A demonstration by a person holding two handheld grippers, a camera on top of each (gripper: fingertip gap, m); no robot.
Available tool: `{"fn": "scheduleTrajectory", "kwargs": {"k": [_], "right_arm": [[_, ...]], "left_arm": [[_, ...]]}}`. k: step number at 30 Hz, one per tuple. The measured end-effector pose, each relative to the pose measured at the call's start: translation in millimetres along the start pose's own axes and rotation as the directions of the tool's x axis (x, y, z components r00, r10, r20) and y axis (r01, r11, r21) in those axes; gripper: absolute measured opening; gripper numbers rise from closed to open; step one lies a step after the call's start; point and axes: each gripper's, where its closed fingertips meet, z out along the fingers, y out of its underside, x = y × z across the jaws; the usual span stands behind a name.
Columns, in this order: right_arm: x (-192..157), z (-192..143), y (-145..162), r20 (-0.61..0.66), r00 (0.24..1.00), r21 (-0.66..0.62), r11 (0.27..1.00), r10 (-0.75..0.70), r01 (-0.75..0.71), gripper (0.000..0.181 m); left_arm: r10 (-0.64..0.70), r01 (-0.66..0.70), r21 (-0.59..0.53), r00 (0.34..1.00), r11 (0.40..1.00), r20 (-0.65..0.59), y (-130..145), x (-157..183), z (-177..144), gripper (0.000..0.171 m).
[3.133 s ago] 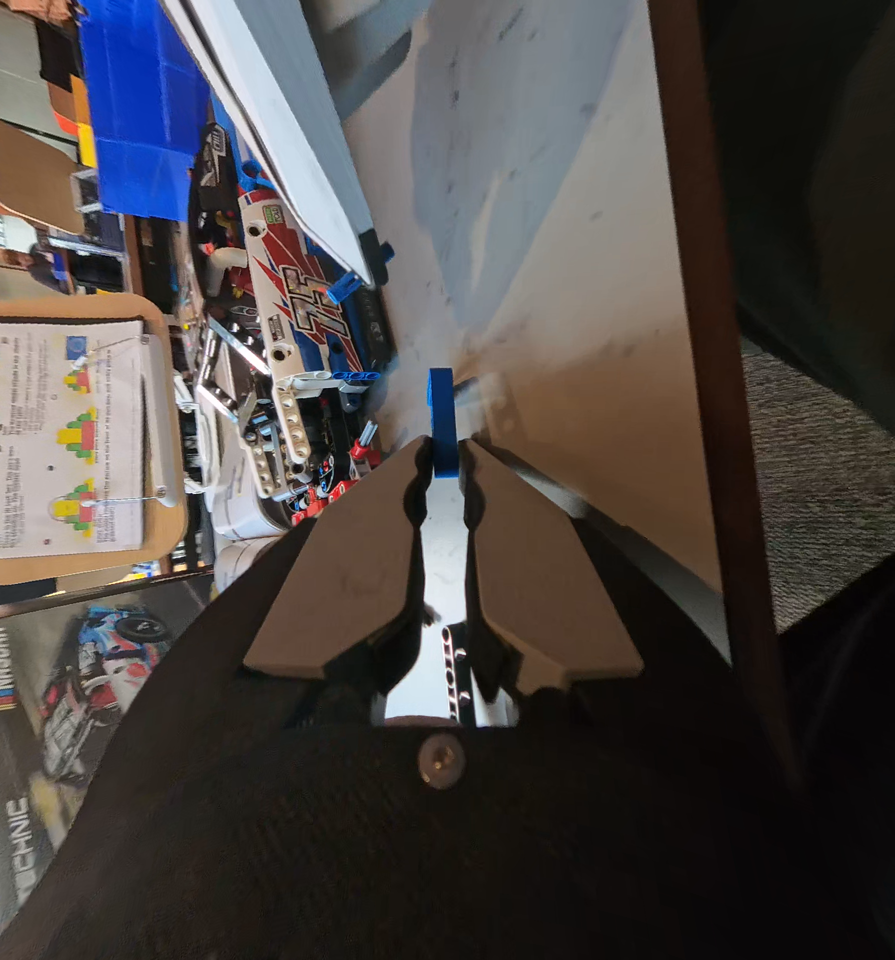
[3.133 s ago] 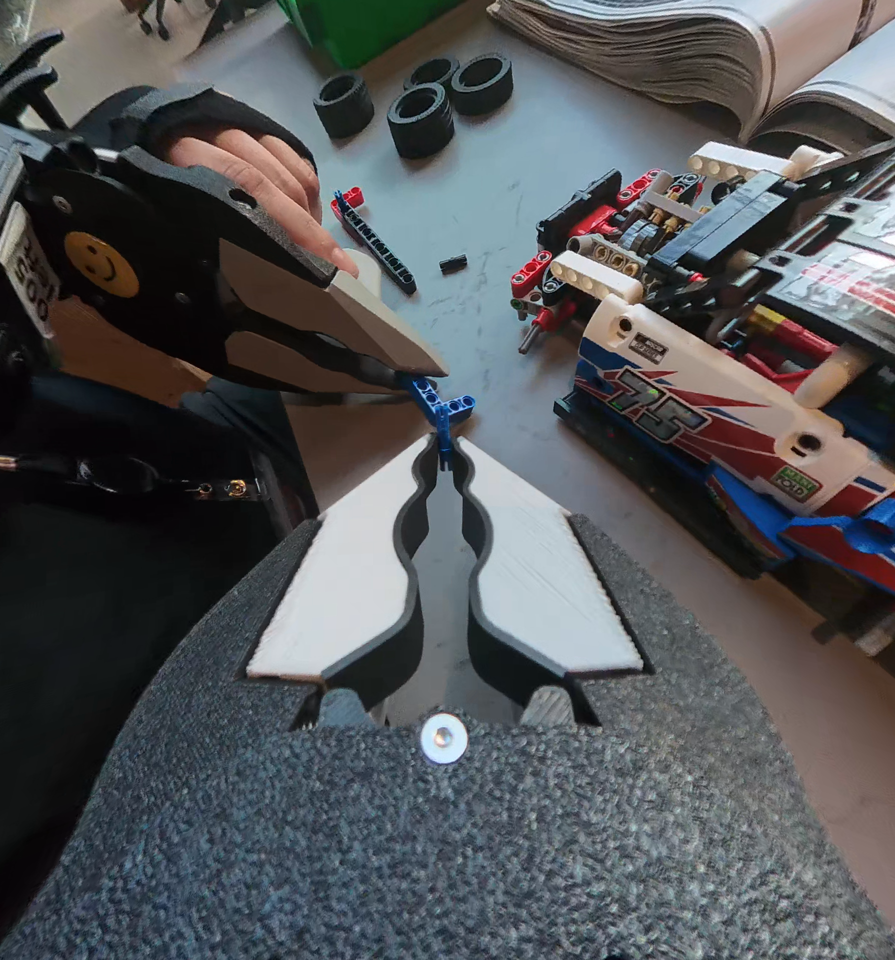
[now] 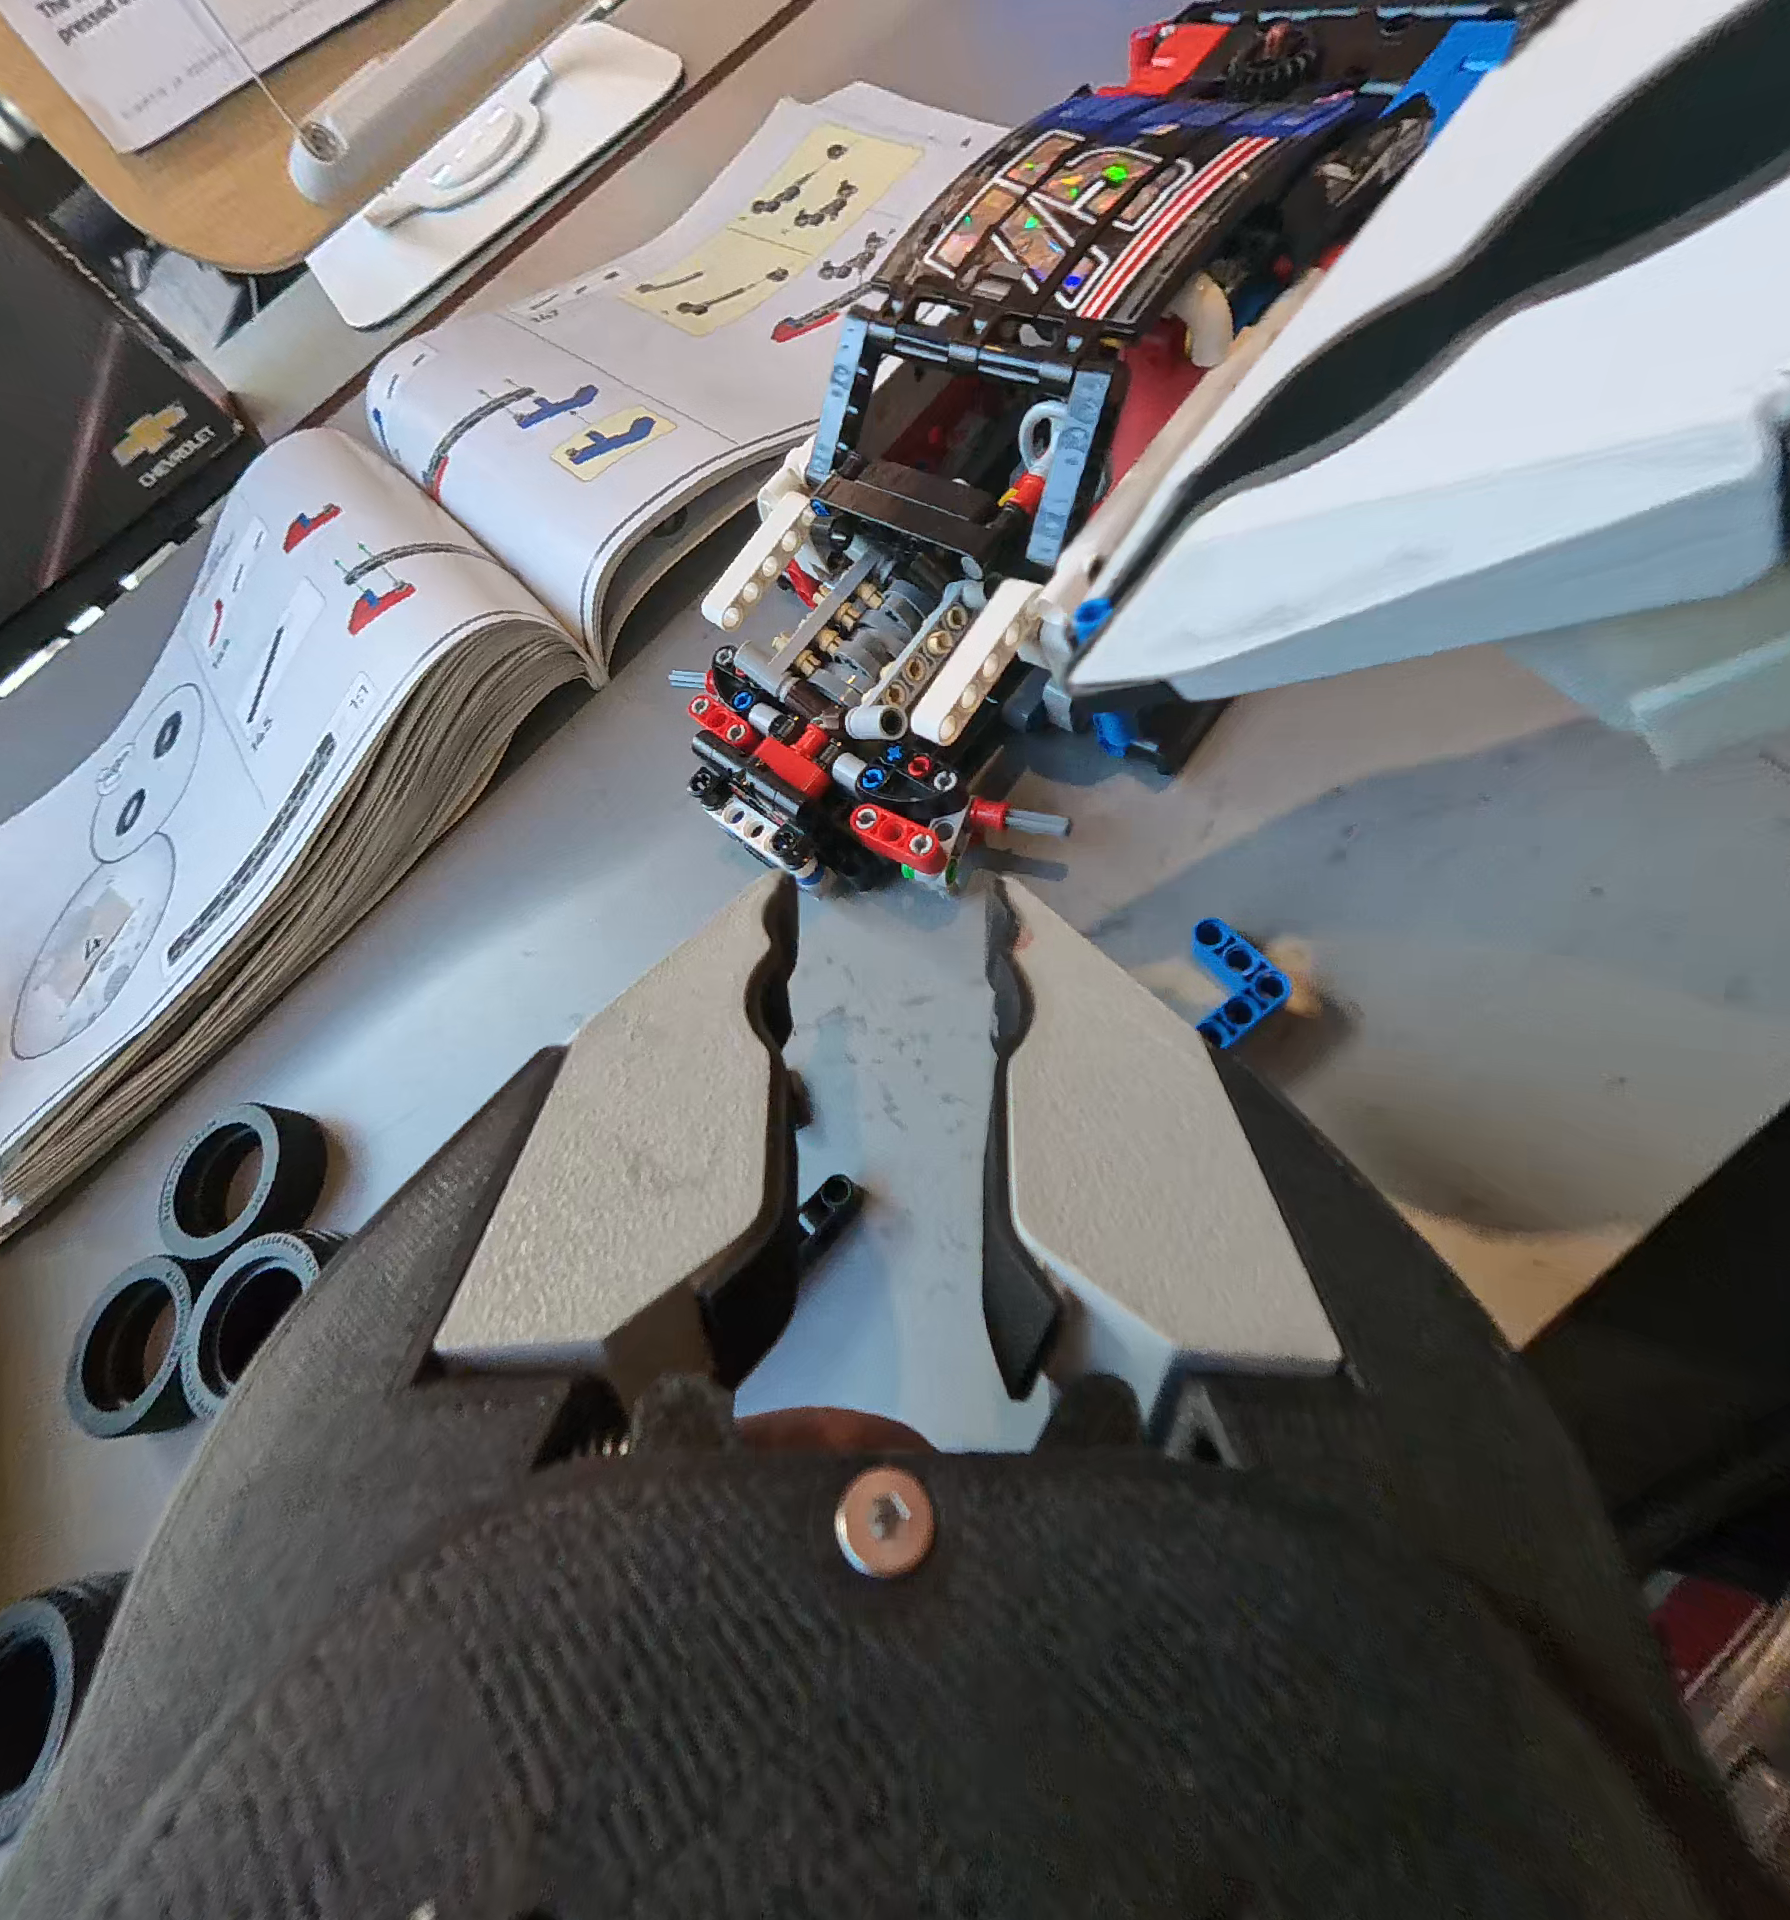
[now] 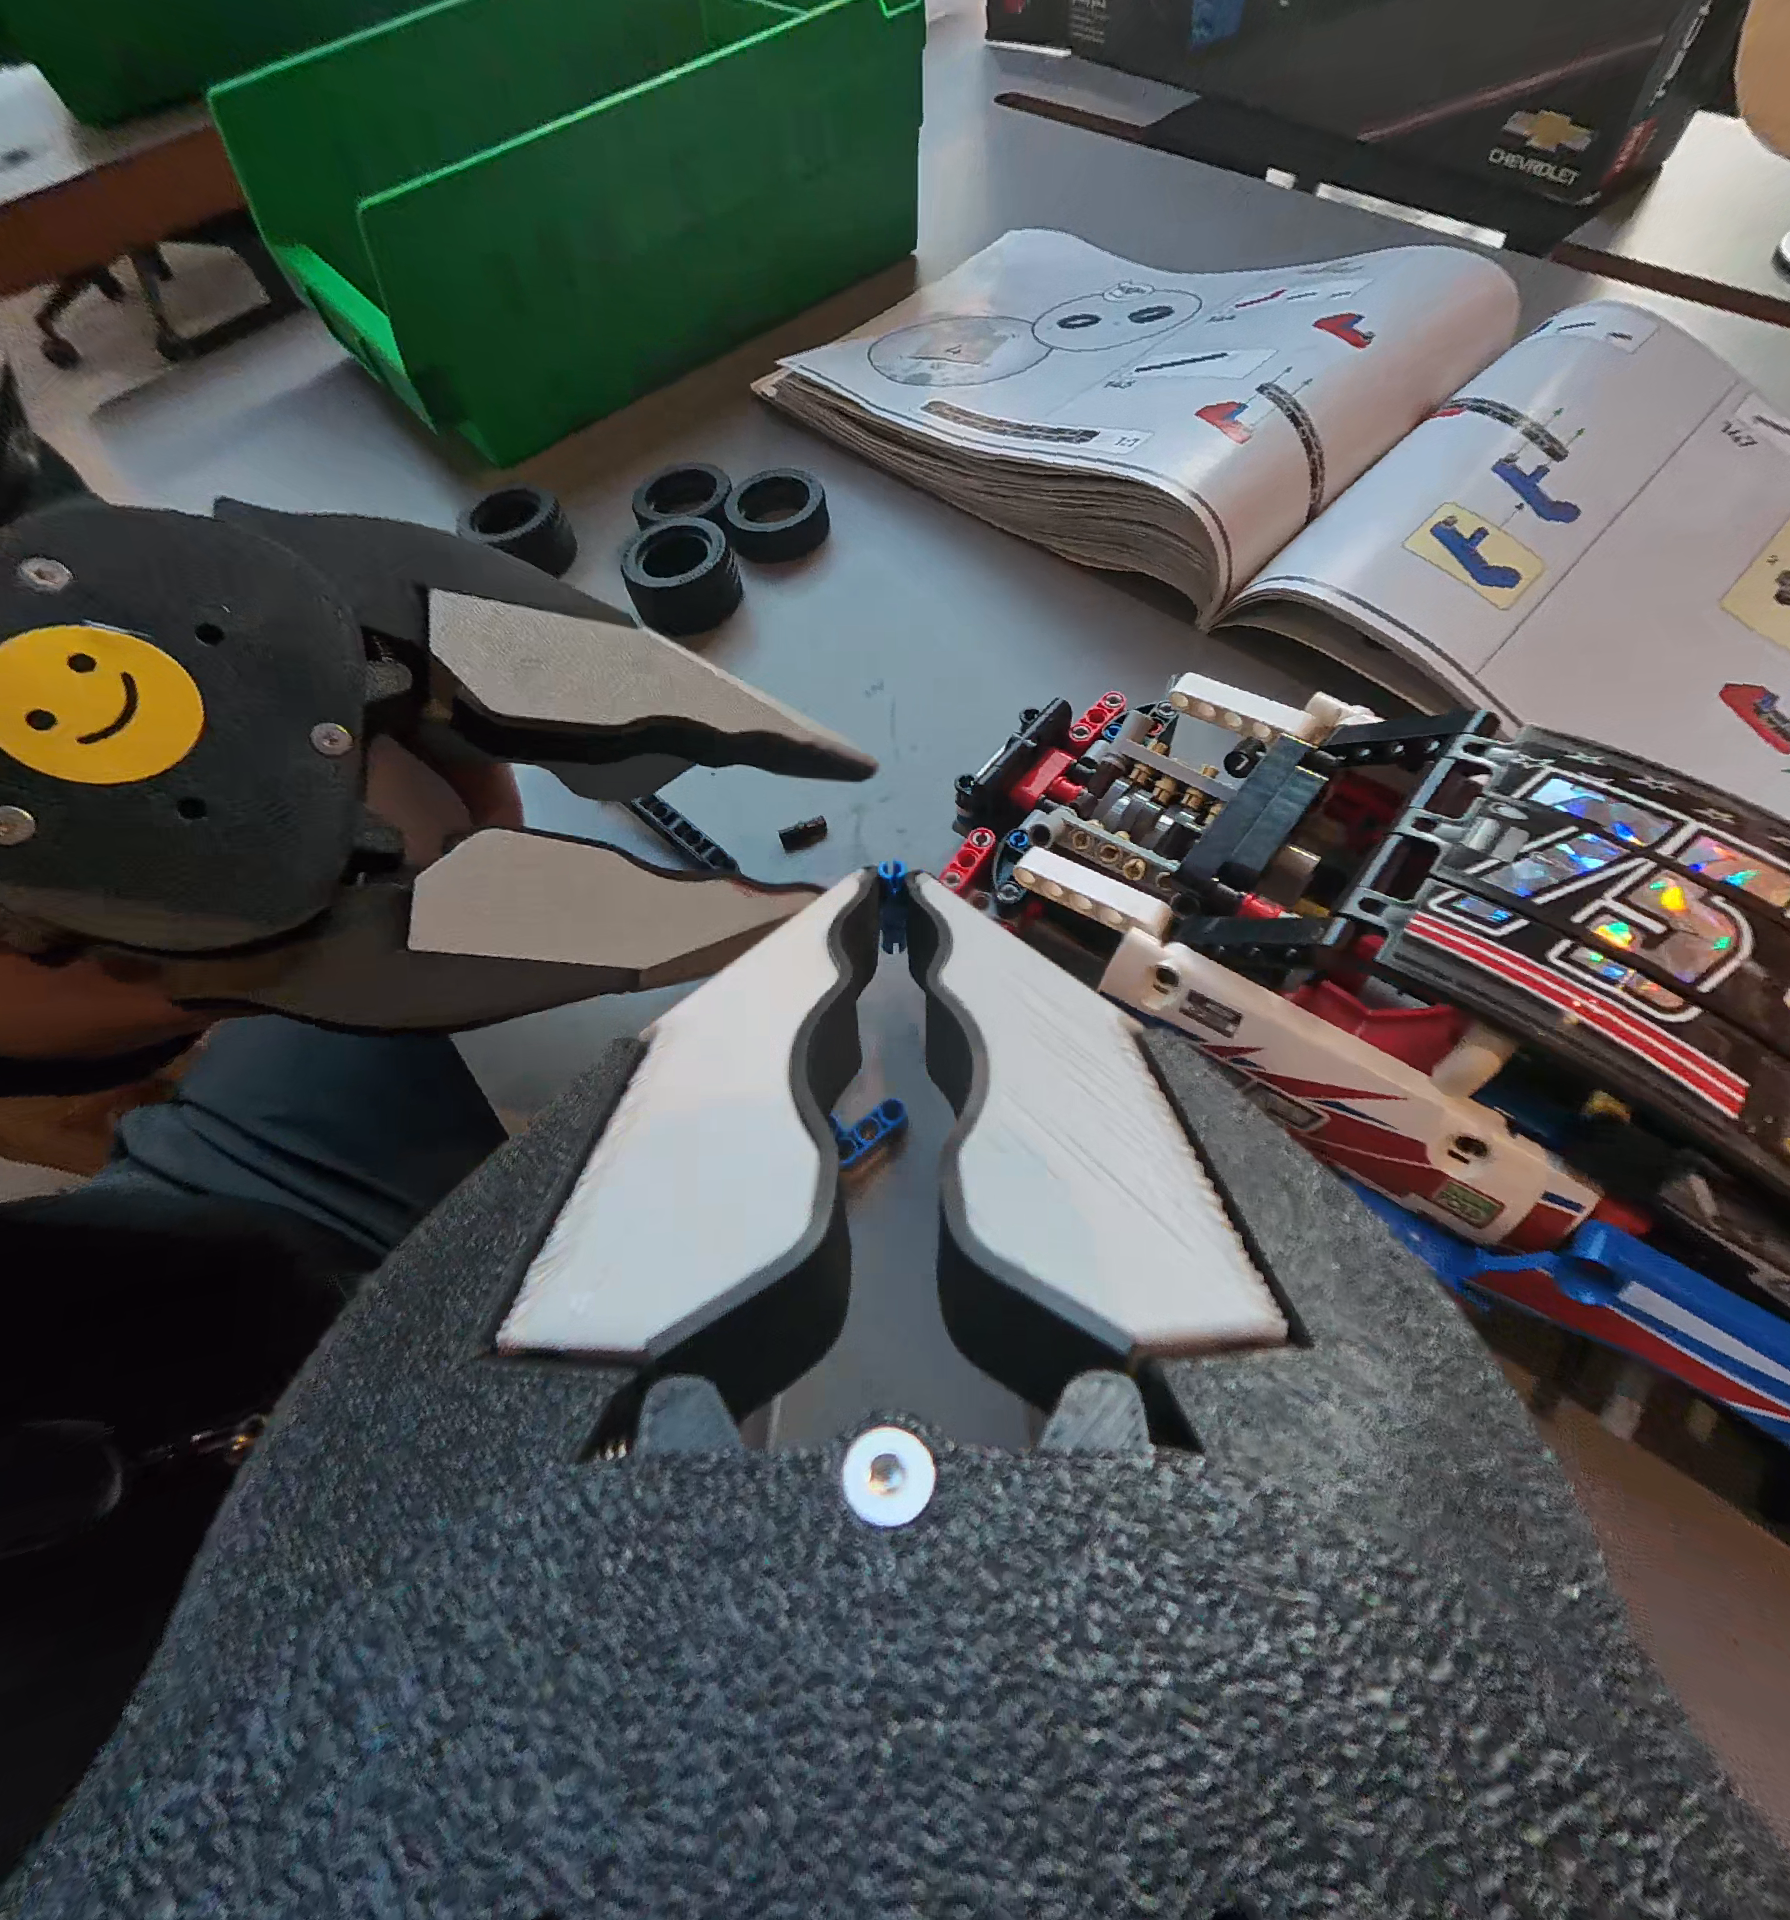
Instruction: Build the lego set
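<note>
The left gripper [image 3: 891,914] hangs low over the grey table [image 3: 1493,935], fingers spread with nothing between them, aimed at the nose of the half-built lego car [image 3: 870,727]. The right gripper [image 4: 893,896] pinches a small blue pin [image 4: 893,906] beside the car, with a blue L-shaped piece [image 3: 1239,982] lying loose nearby

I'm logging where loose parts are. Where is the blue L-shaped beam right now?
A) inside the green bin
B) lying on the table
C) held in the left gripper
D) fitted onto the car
B: the blue L-shaped beam lies flat on the grey table, right of the open left gripper.
</note>
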Motion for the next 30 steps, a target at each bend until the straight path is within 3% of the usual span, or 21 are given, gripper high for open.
{"fn": "scheduleTrajectory", "kwargs": {"k": [5,11,15,19,24,27,30], "right_arm": [[-5.3,11.1,-2.2,0.042,0.986,0.075,0.983,0.162,-0.165,0.003],[-3.3,3.2,-1.8,0.121,0.895,0.207,0.871,0.430,-0.446,0.004],[2.2,-2.2,-2.8,0.144,0.868,0.254,0.830,0.476,-0.497,0.003],[-4.5,2.5,-0.6,0.191,0.848,0.230,0.817,0.495,-0.529,0.004],[-11.9,4.6,7.9,0.217,0.883,0.158,0.878,0.415,-0.452,0.003],[-21.4,3.0,18.6,0.254,0.935,0.058,0.961,0.248,-0.271,0.004],[-29.3,-1.8,26.8,0.297,0.951,-0.015,0.996,0.086,-0.085,0.004]], "left_arm": [[0.010,-0.008,0.029,0.997,1.000,-0.071,0.2,6.9,4.8,0.036],[0.015,0.030,0.157,0.961,0.987,-0.276,-17.6,31.6,-11.0,0.028],[-0.003,0.067,0.189,0.947,0.980,-0.321,-26.6,35.1,-12.4,0.022],[0.008,0.064,0.208,0.944,0.976,-0.329,-30.0,34.4,-10.2,0.003],[0.109,-0.047,0.199,0.943,0.979,-0.315,-19.7,36.5,-12.7,0.002],[0.217,-0.157,0.193,0.911,0.969,-0.350,-10.0,43.2,-17.7,0.002],[0.295,-0.237,0.186,0.860,0.954,-0.415,-3.5,51.4,-23.9,0.002]]}}
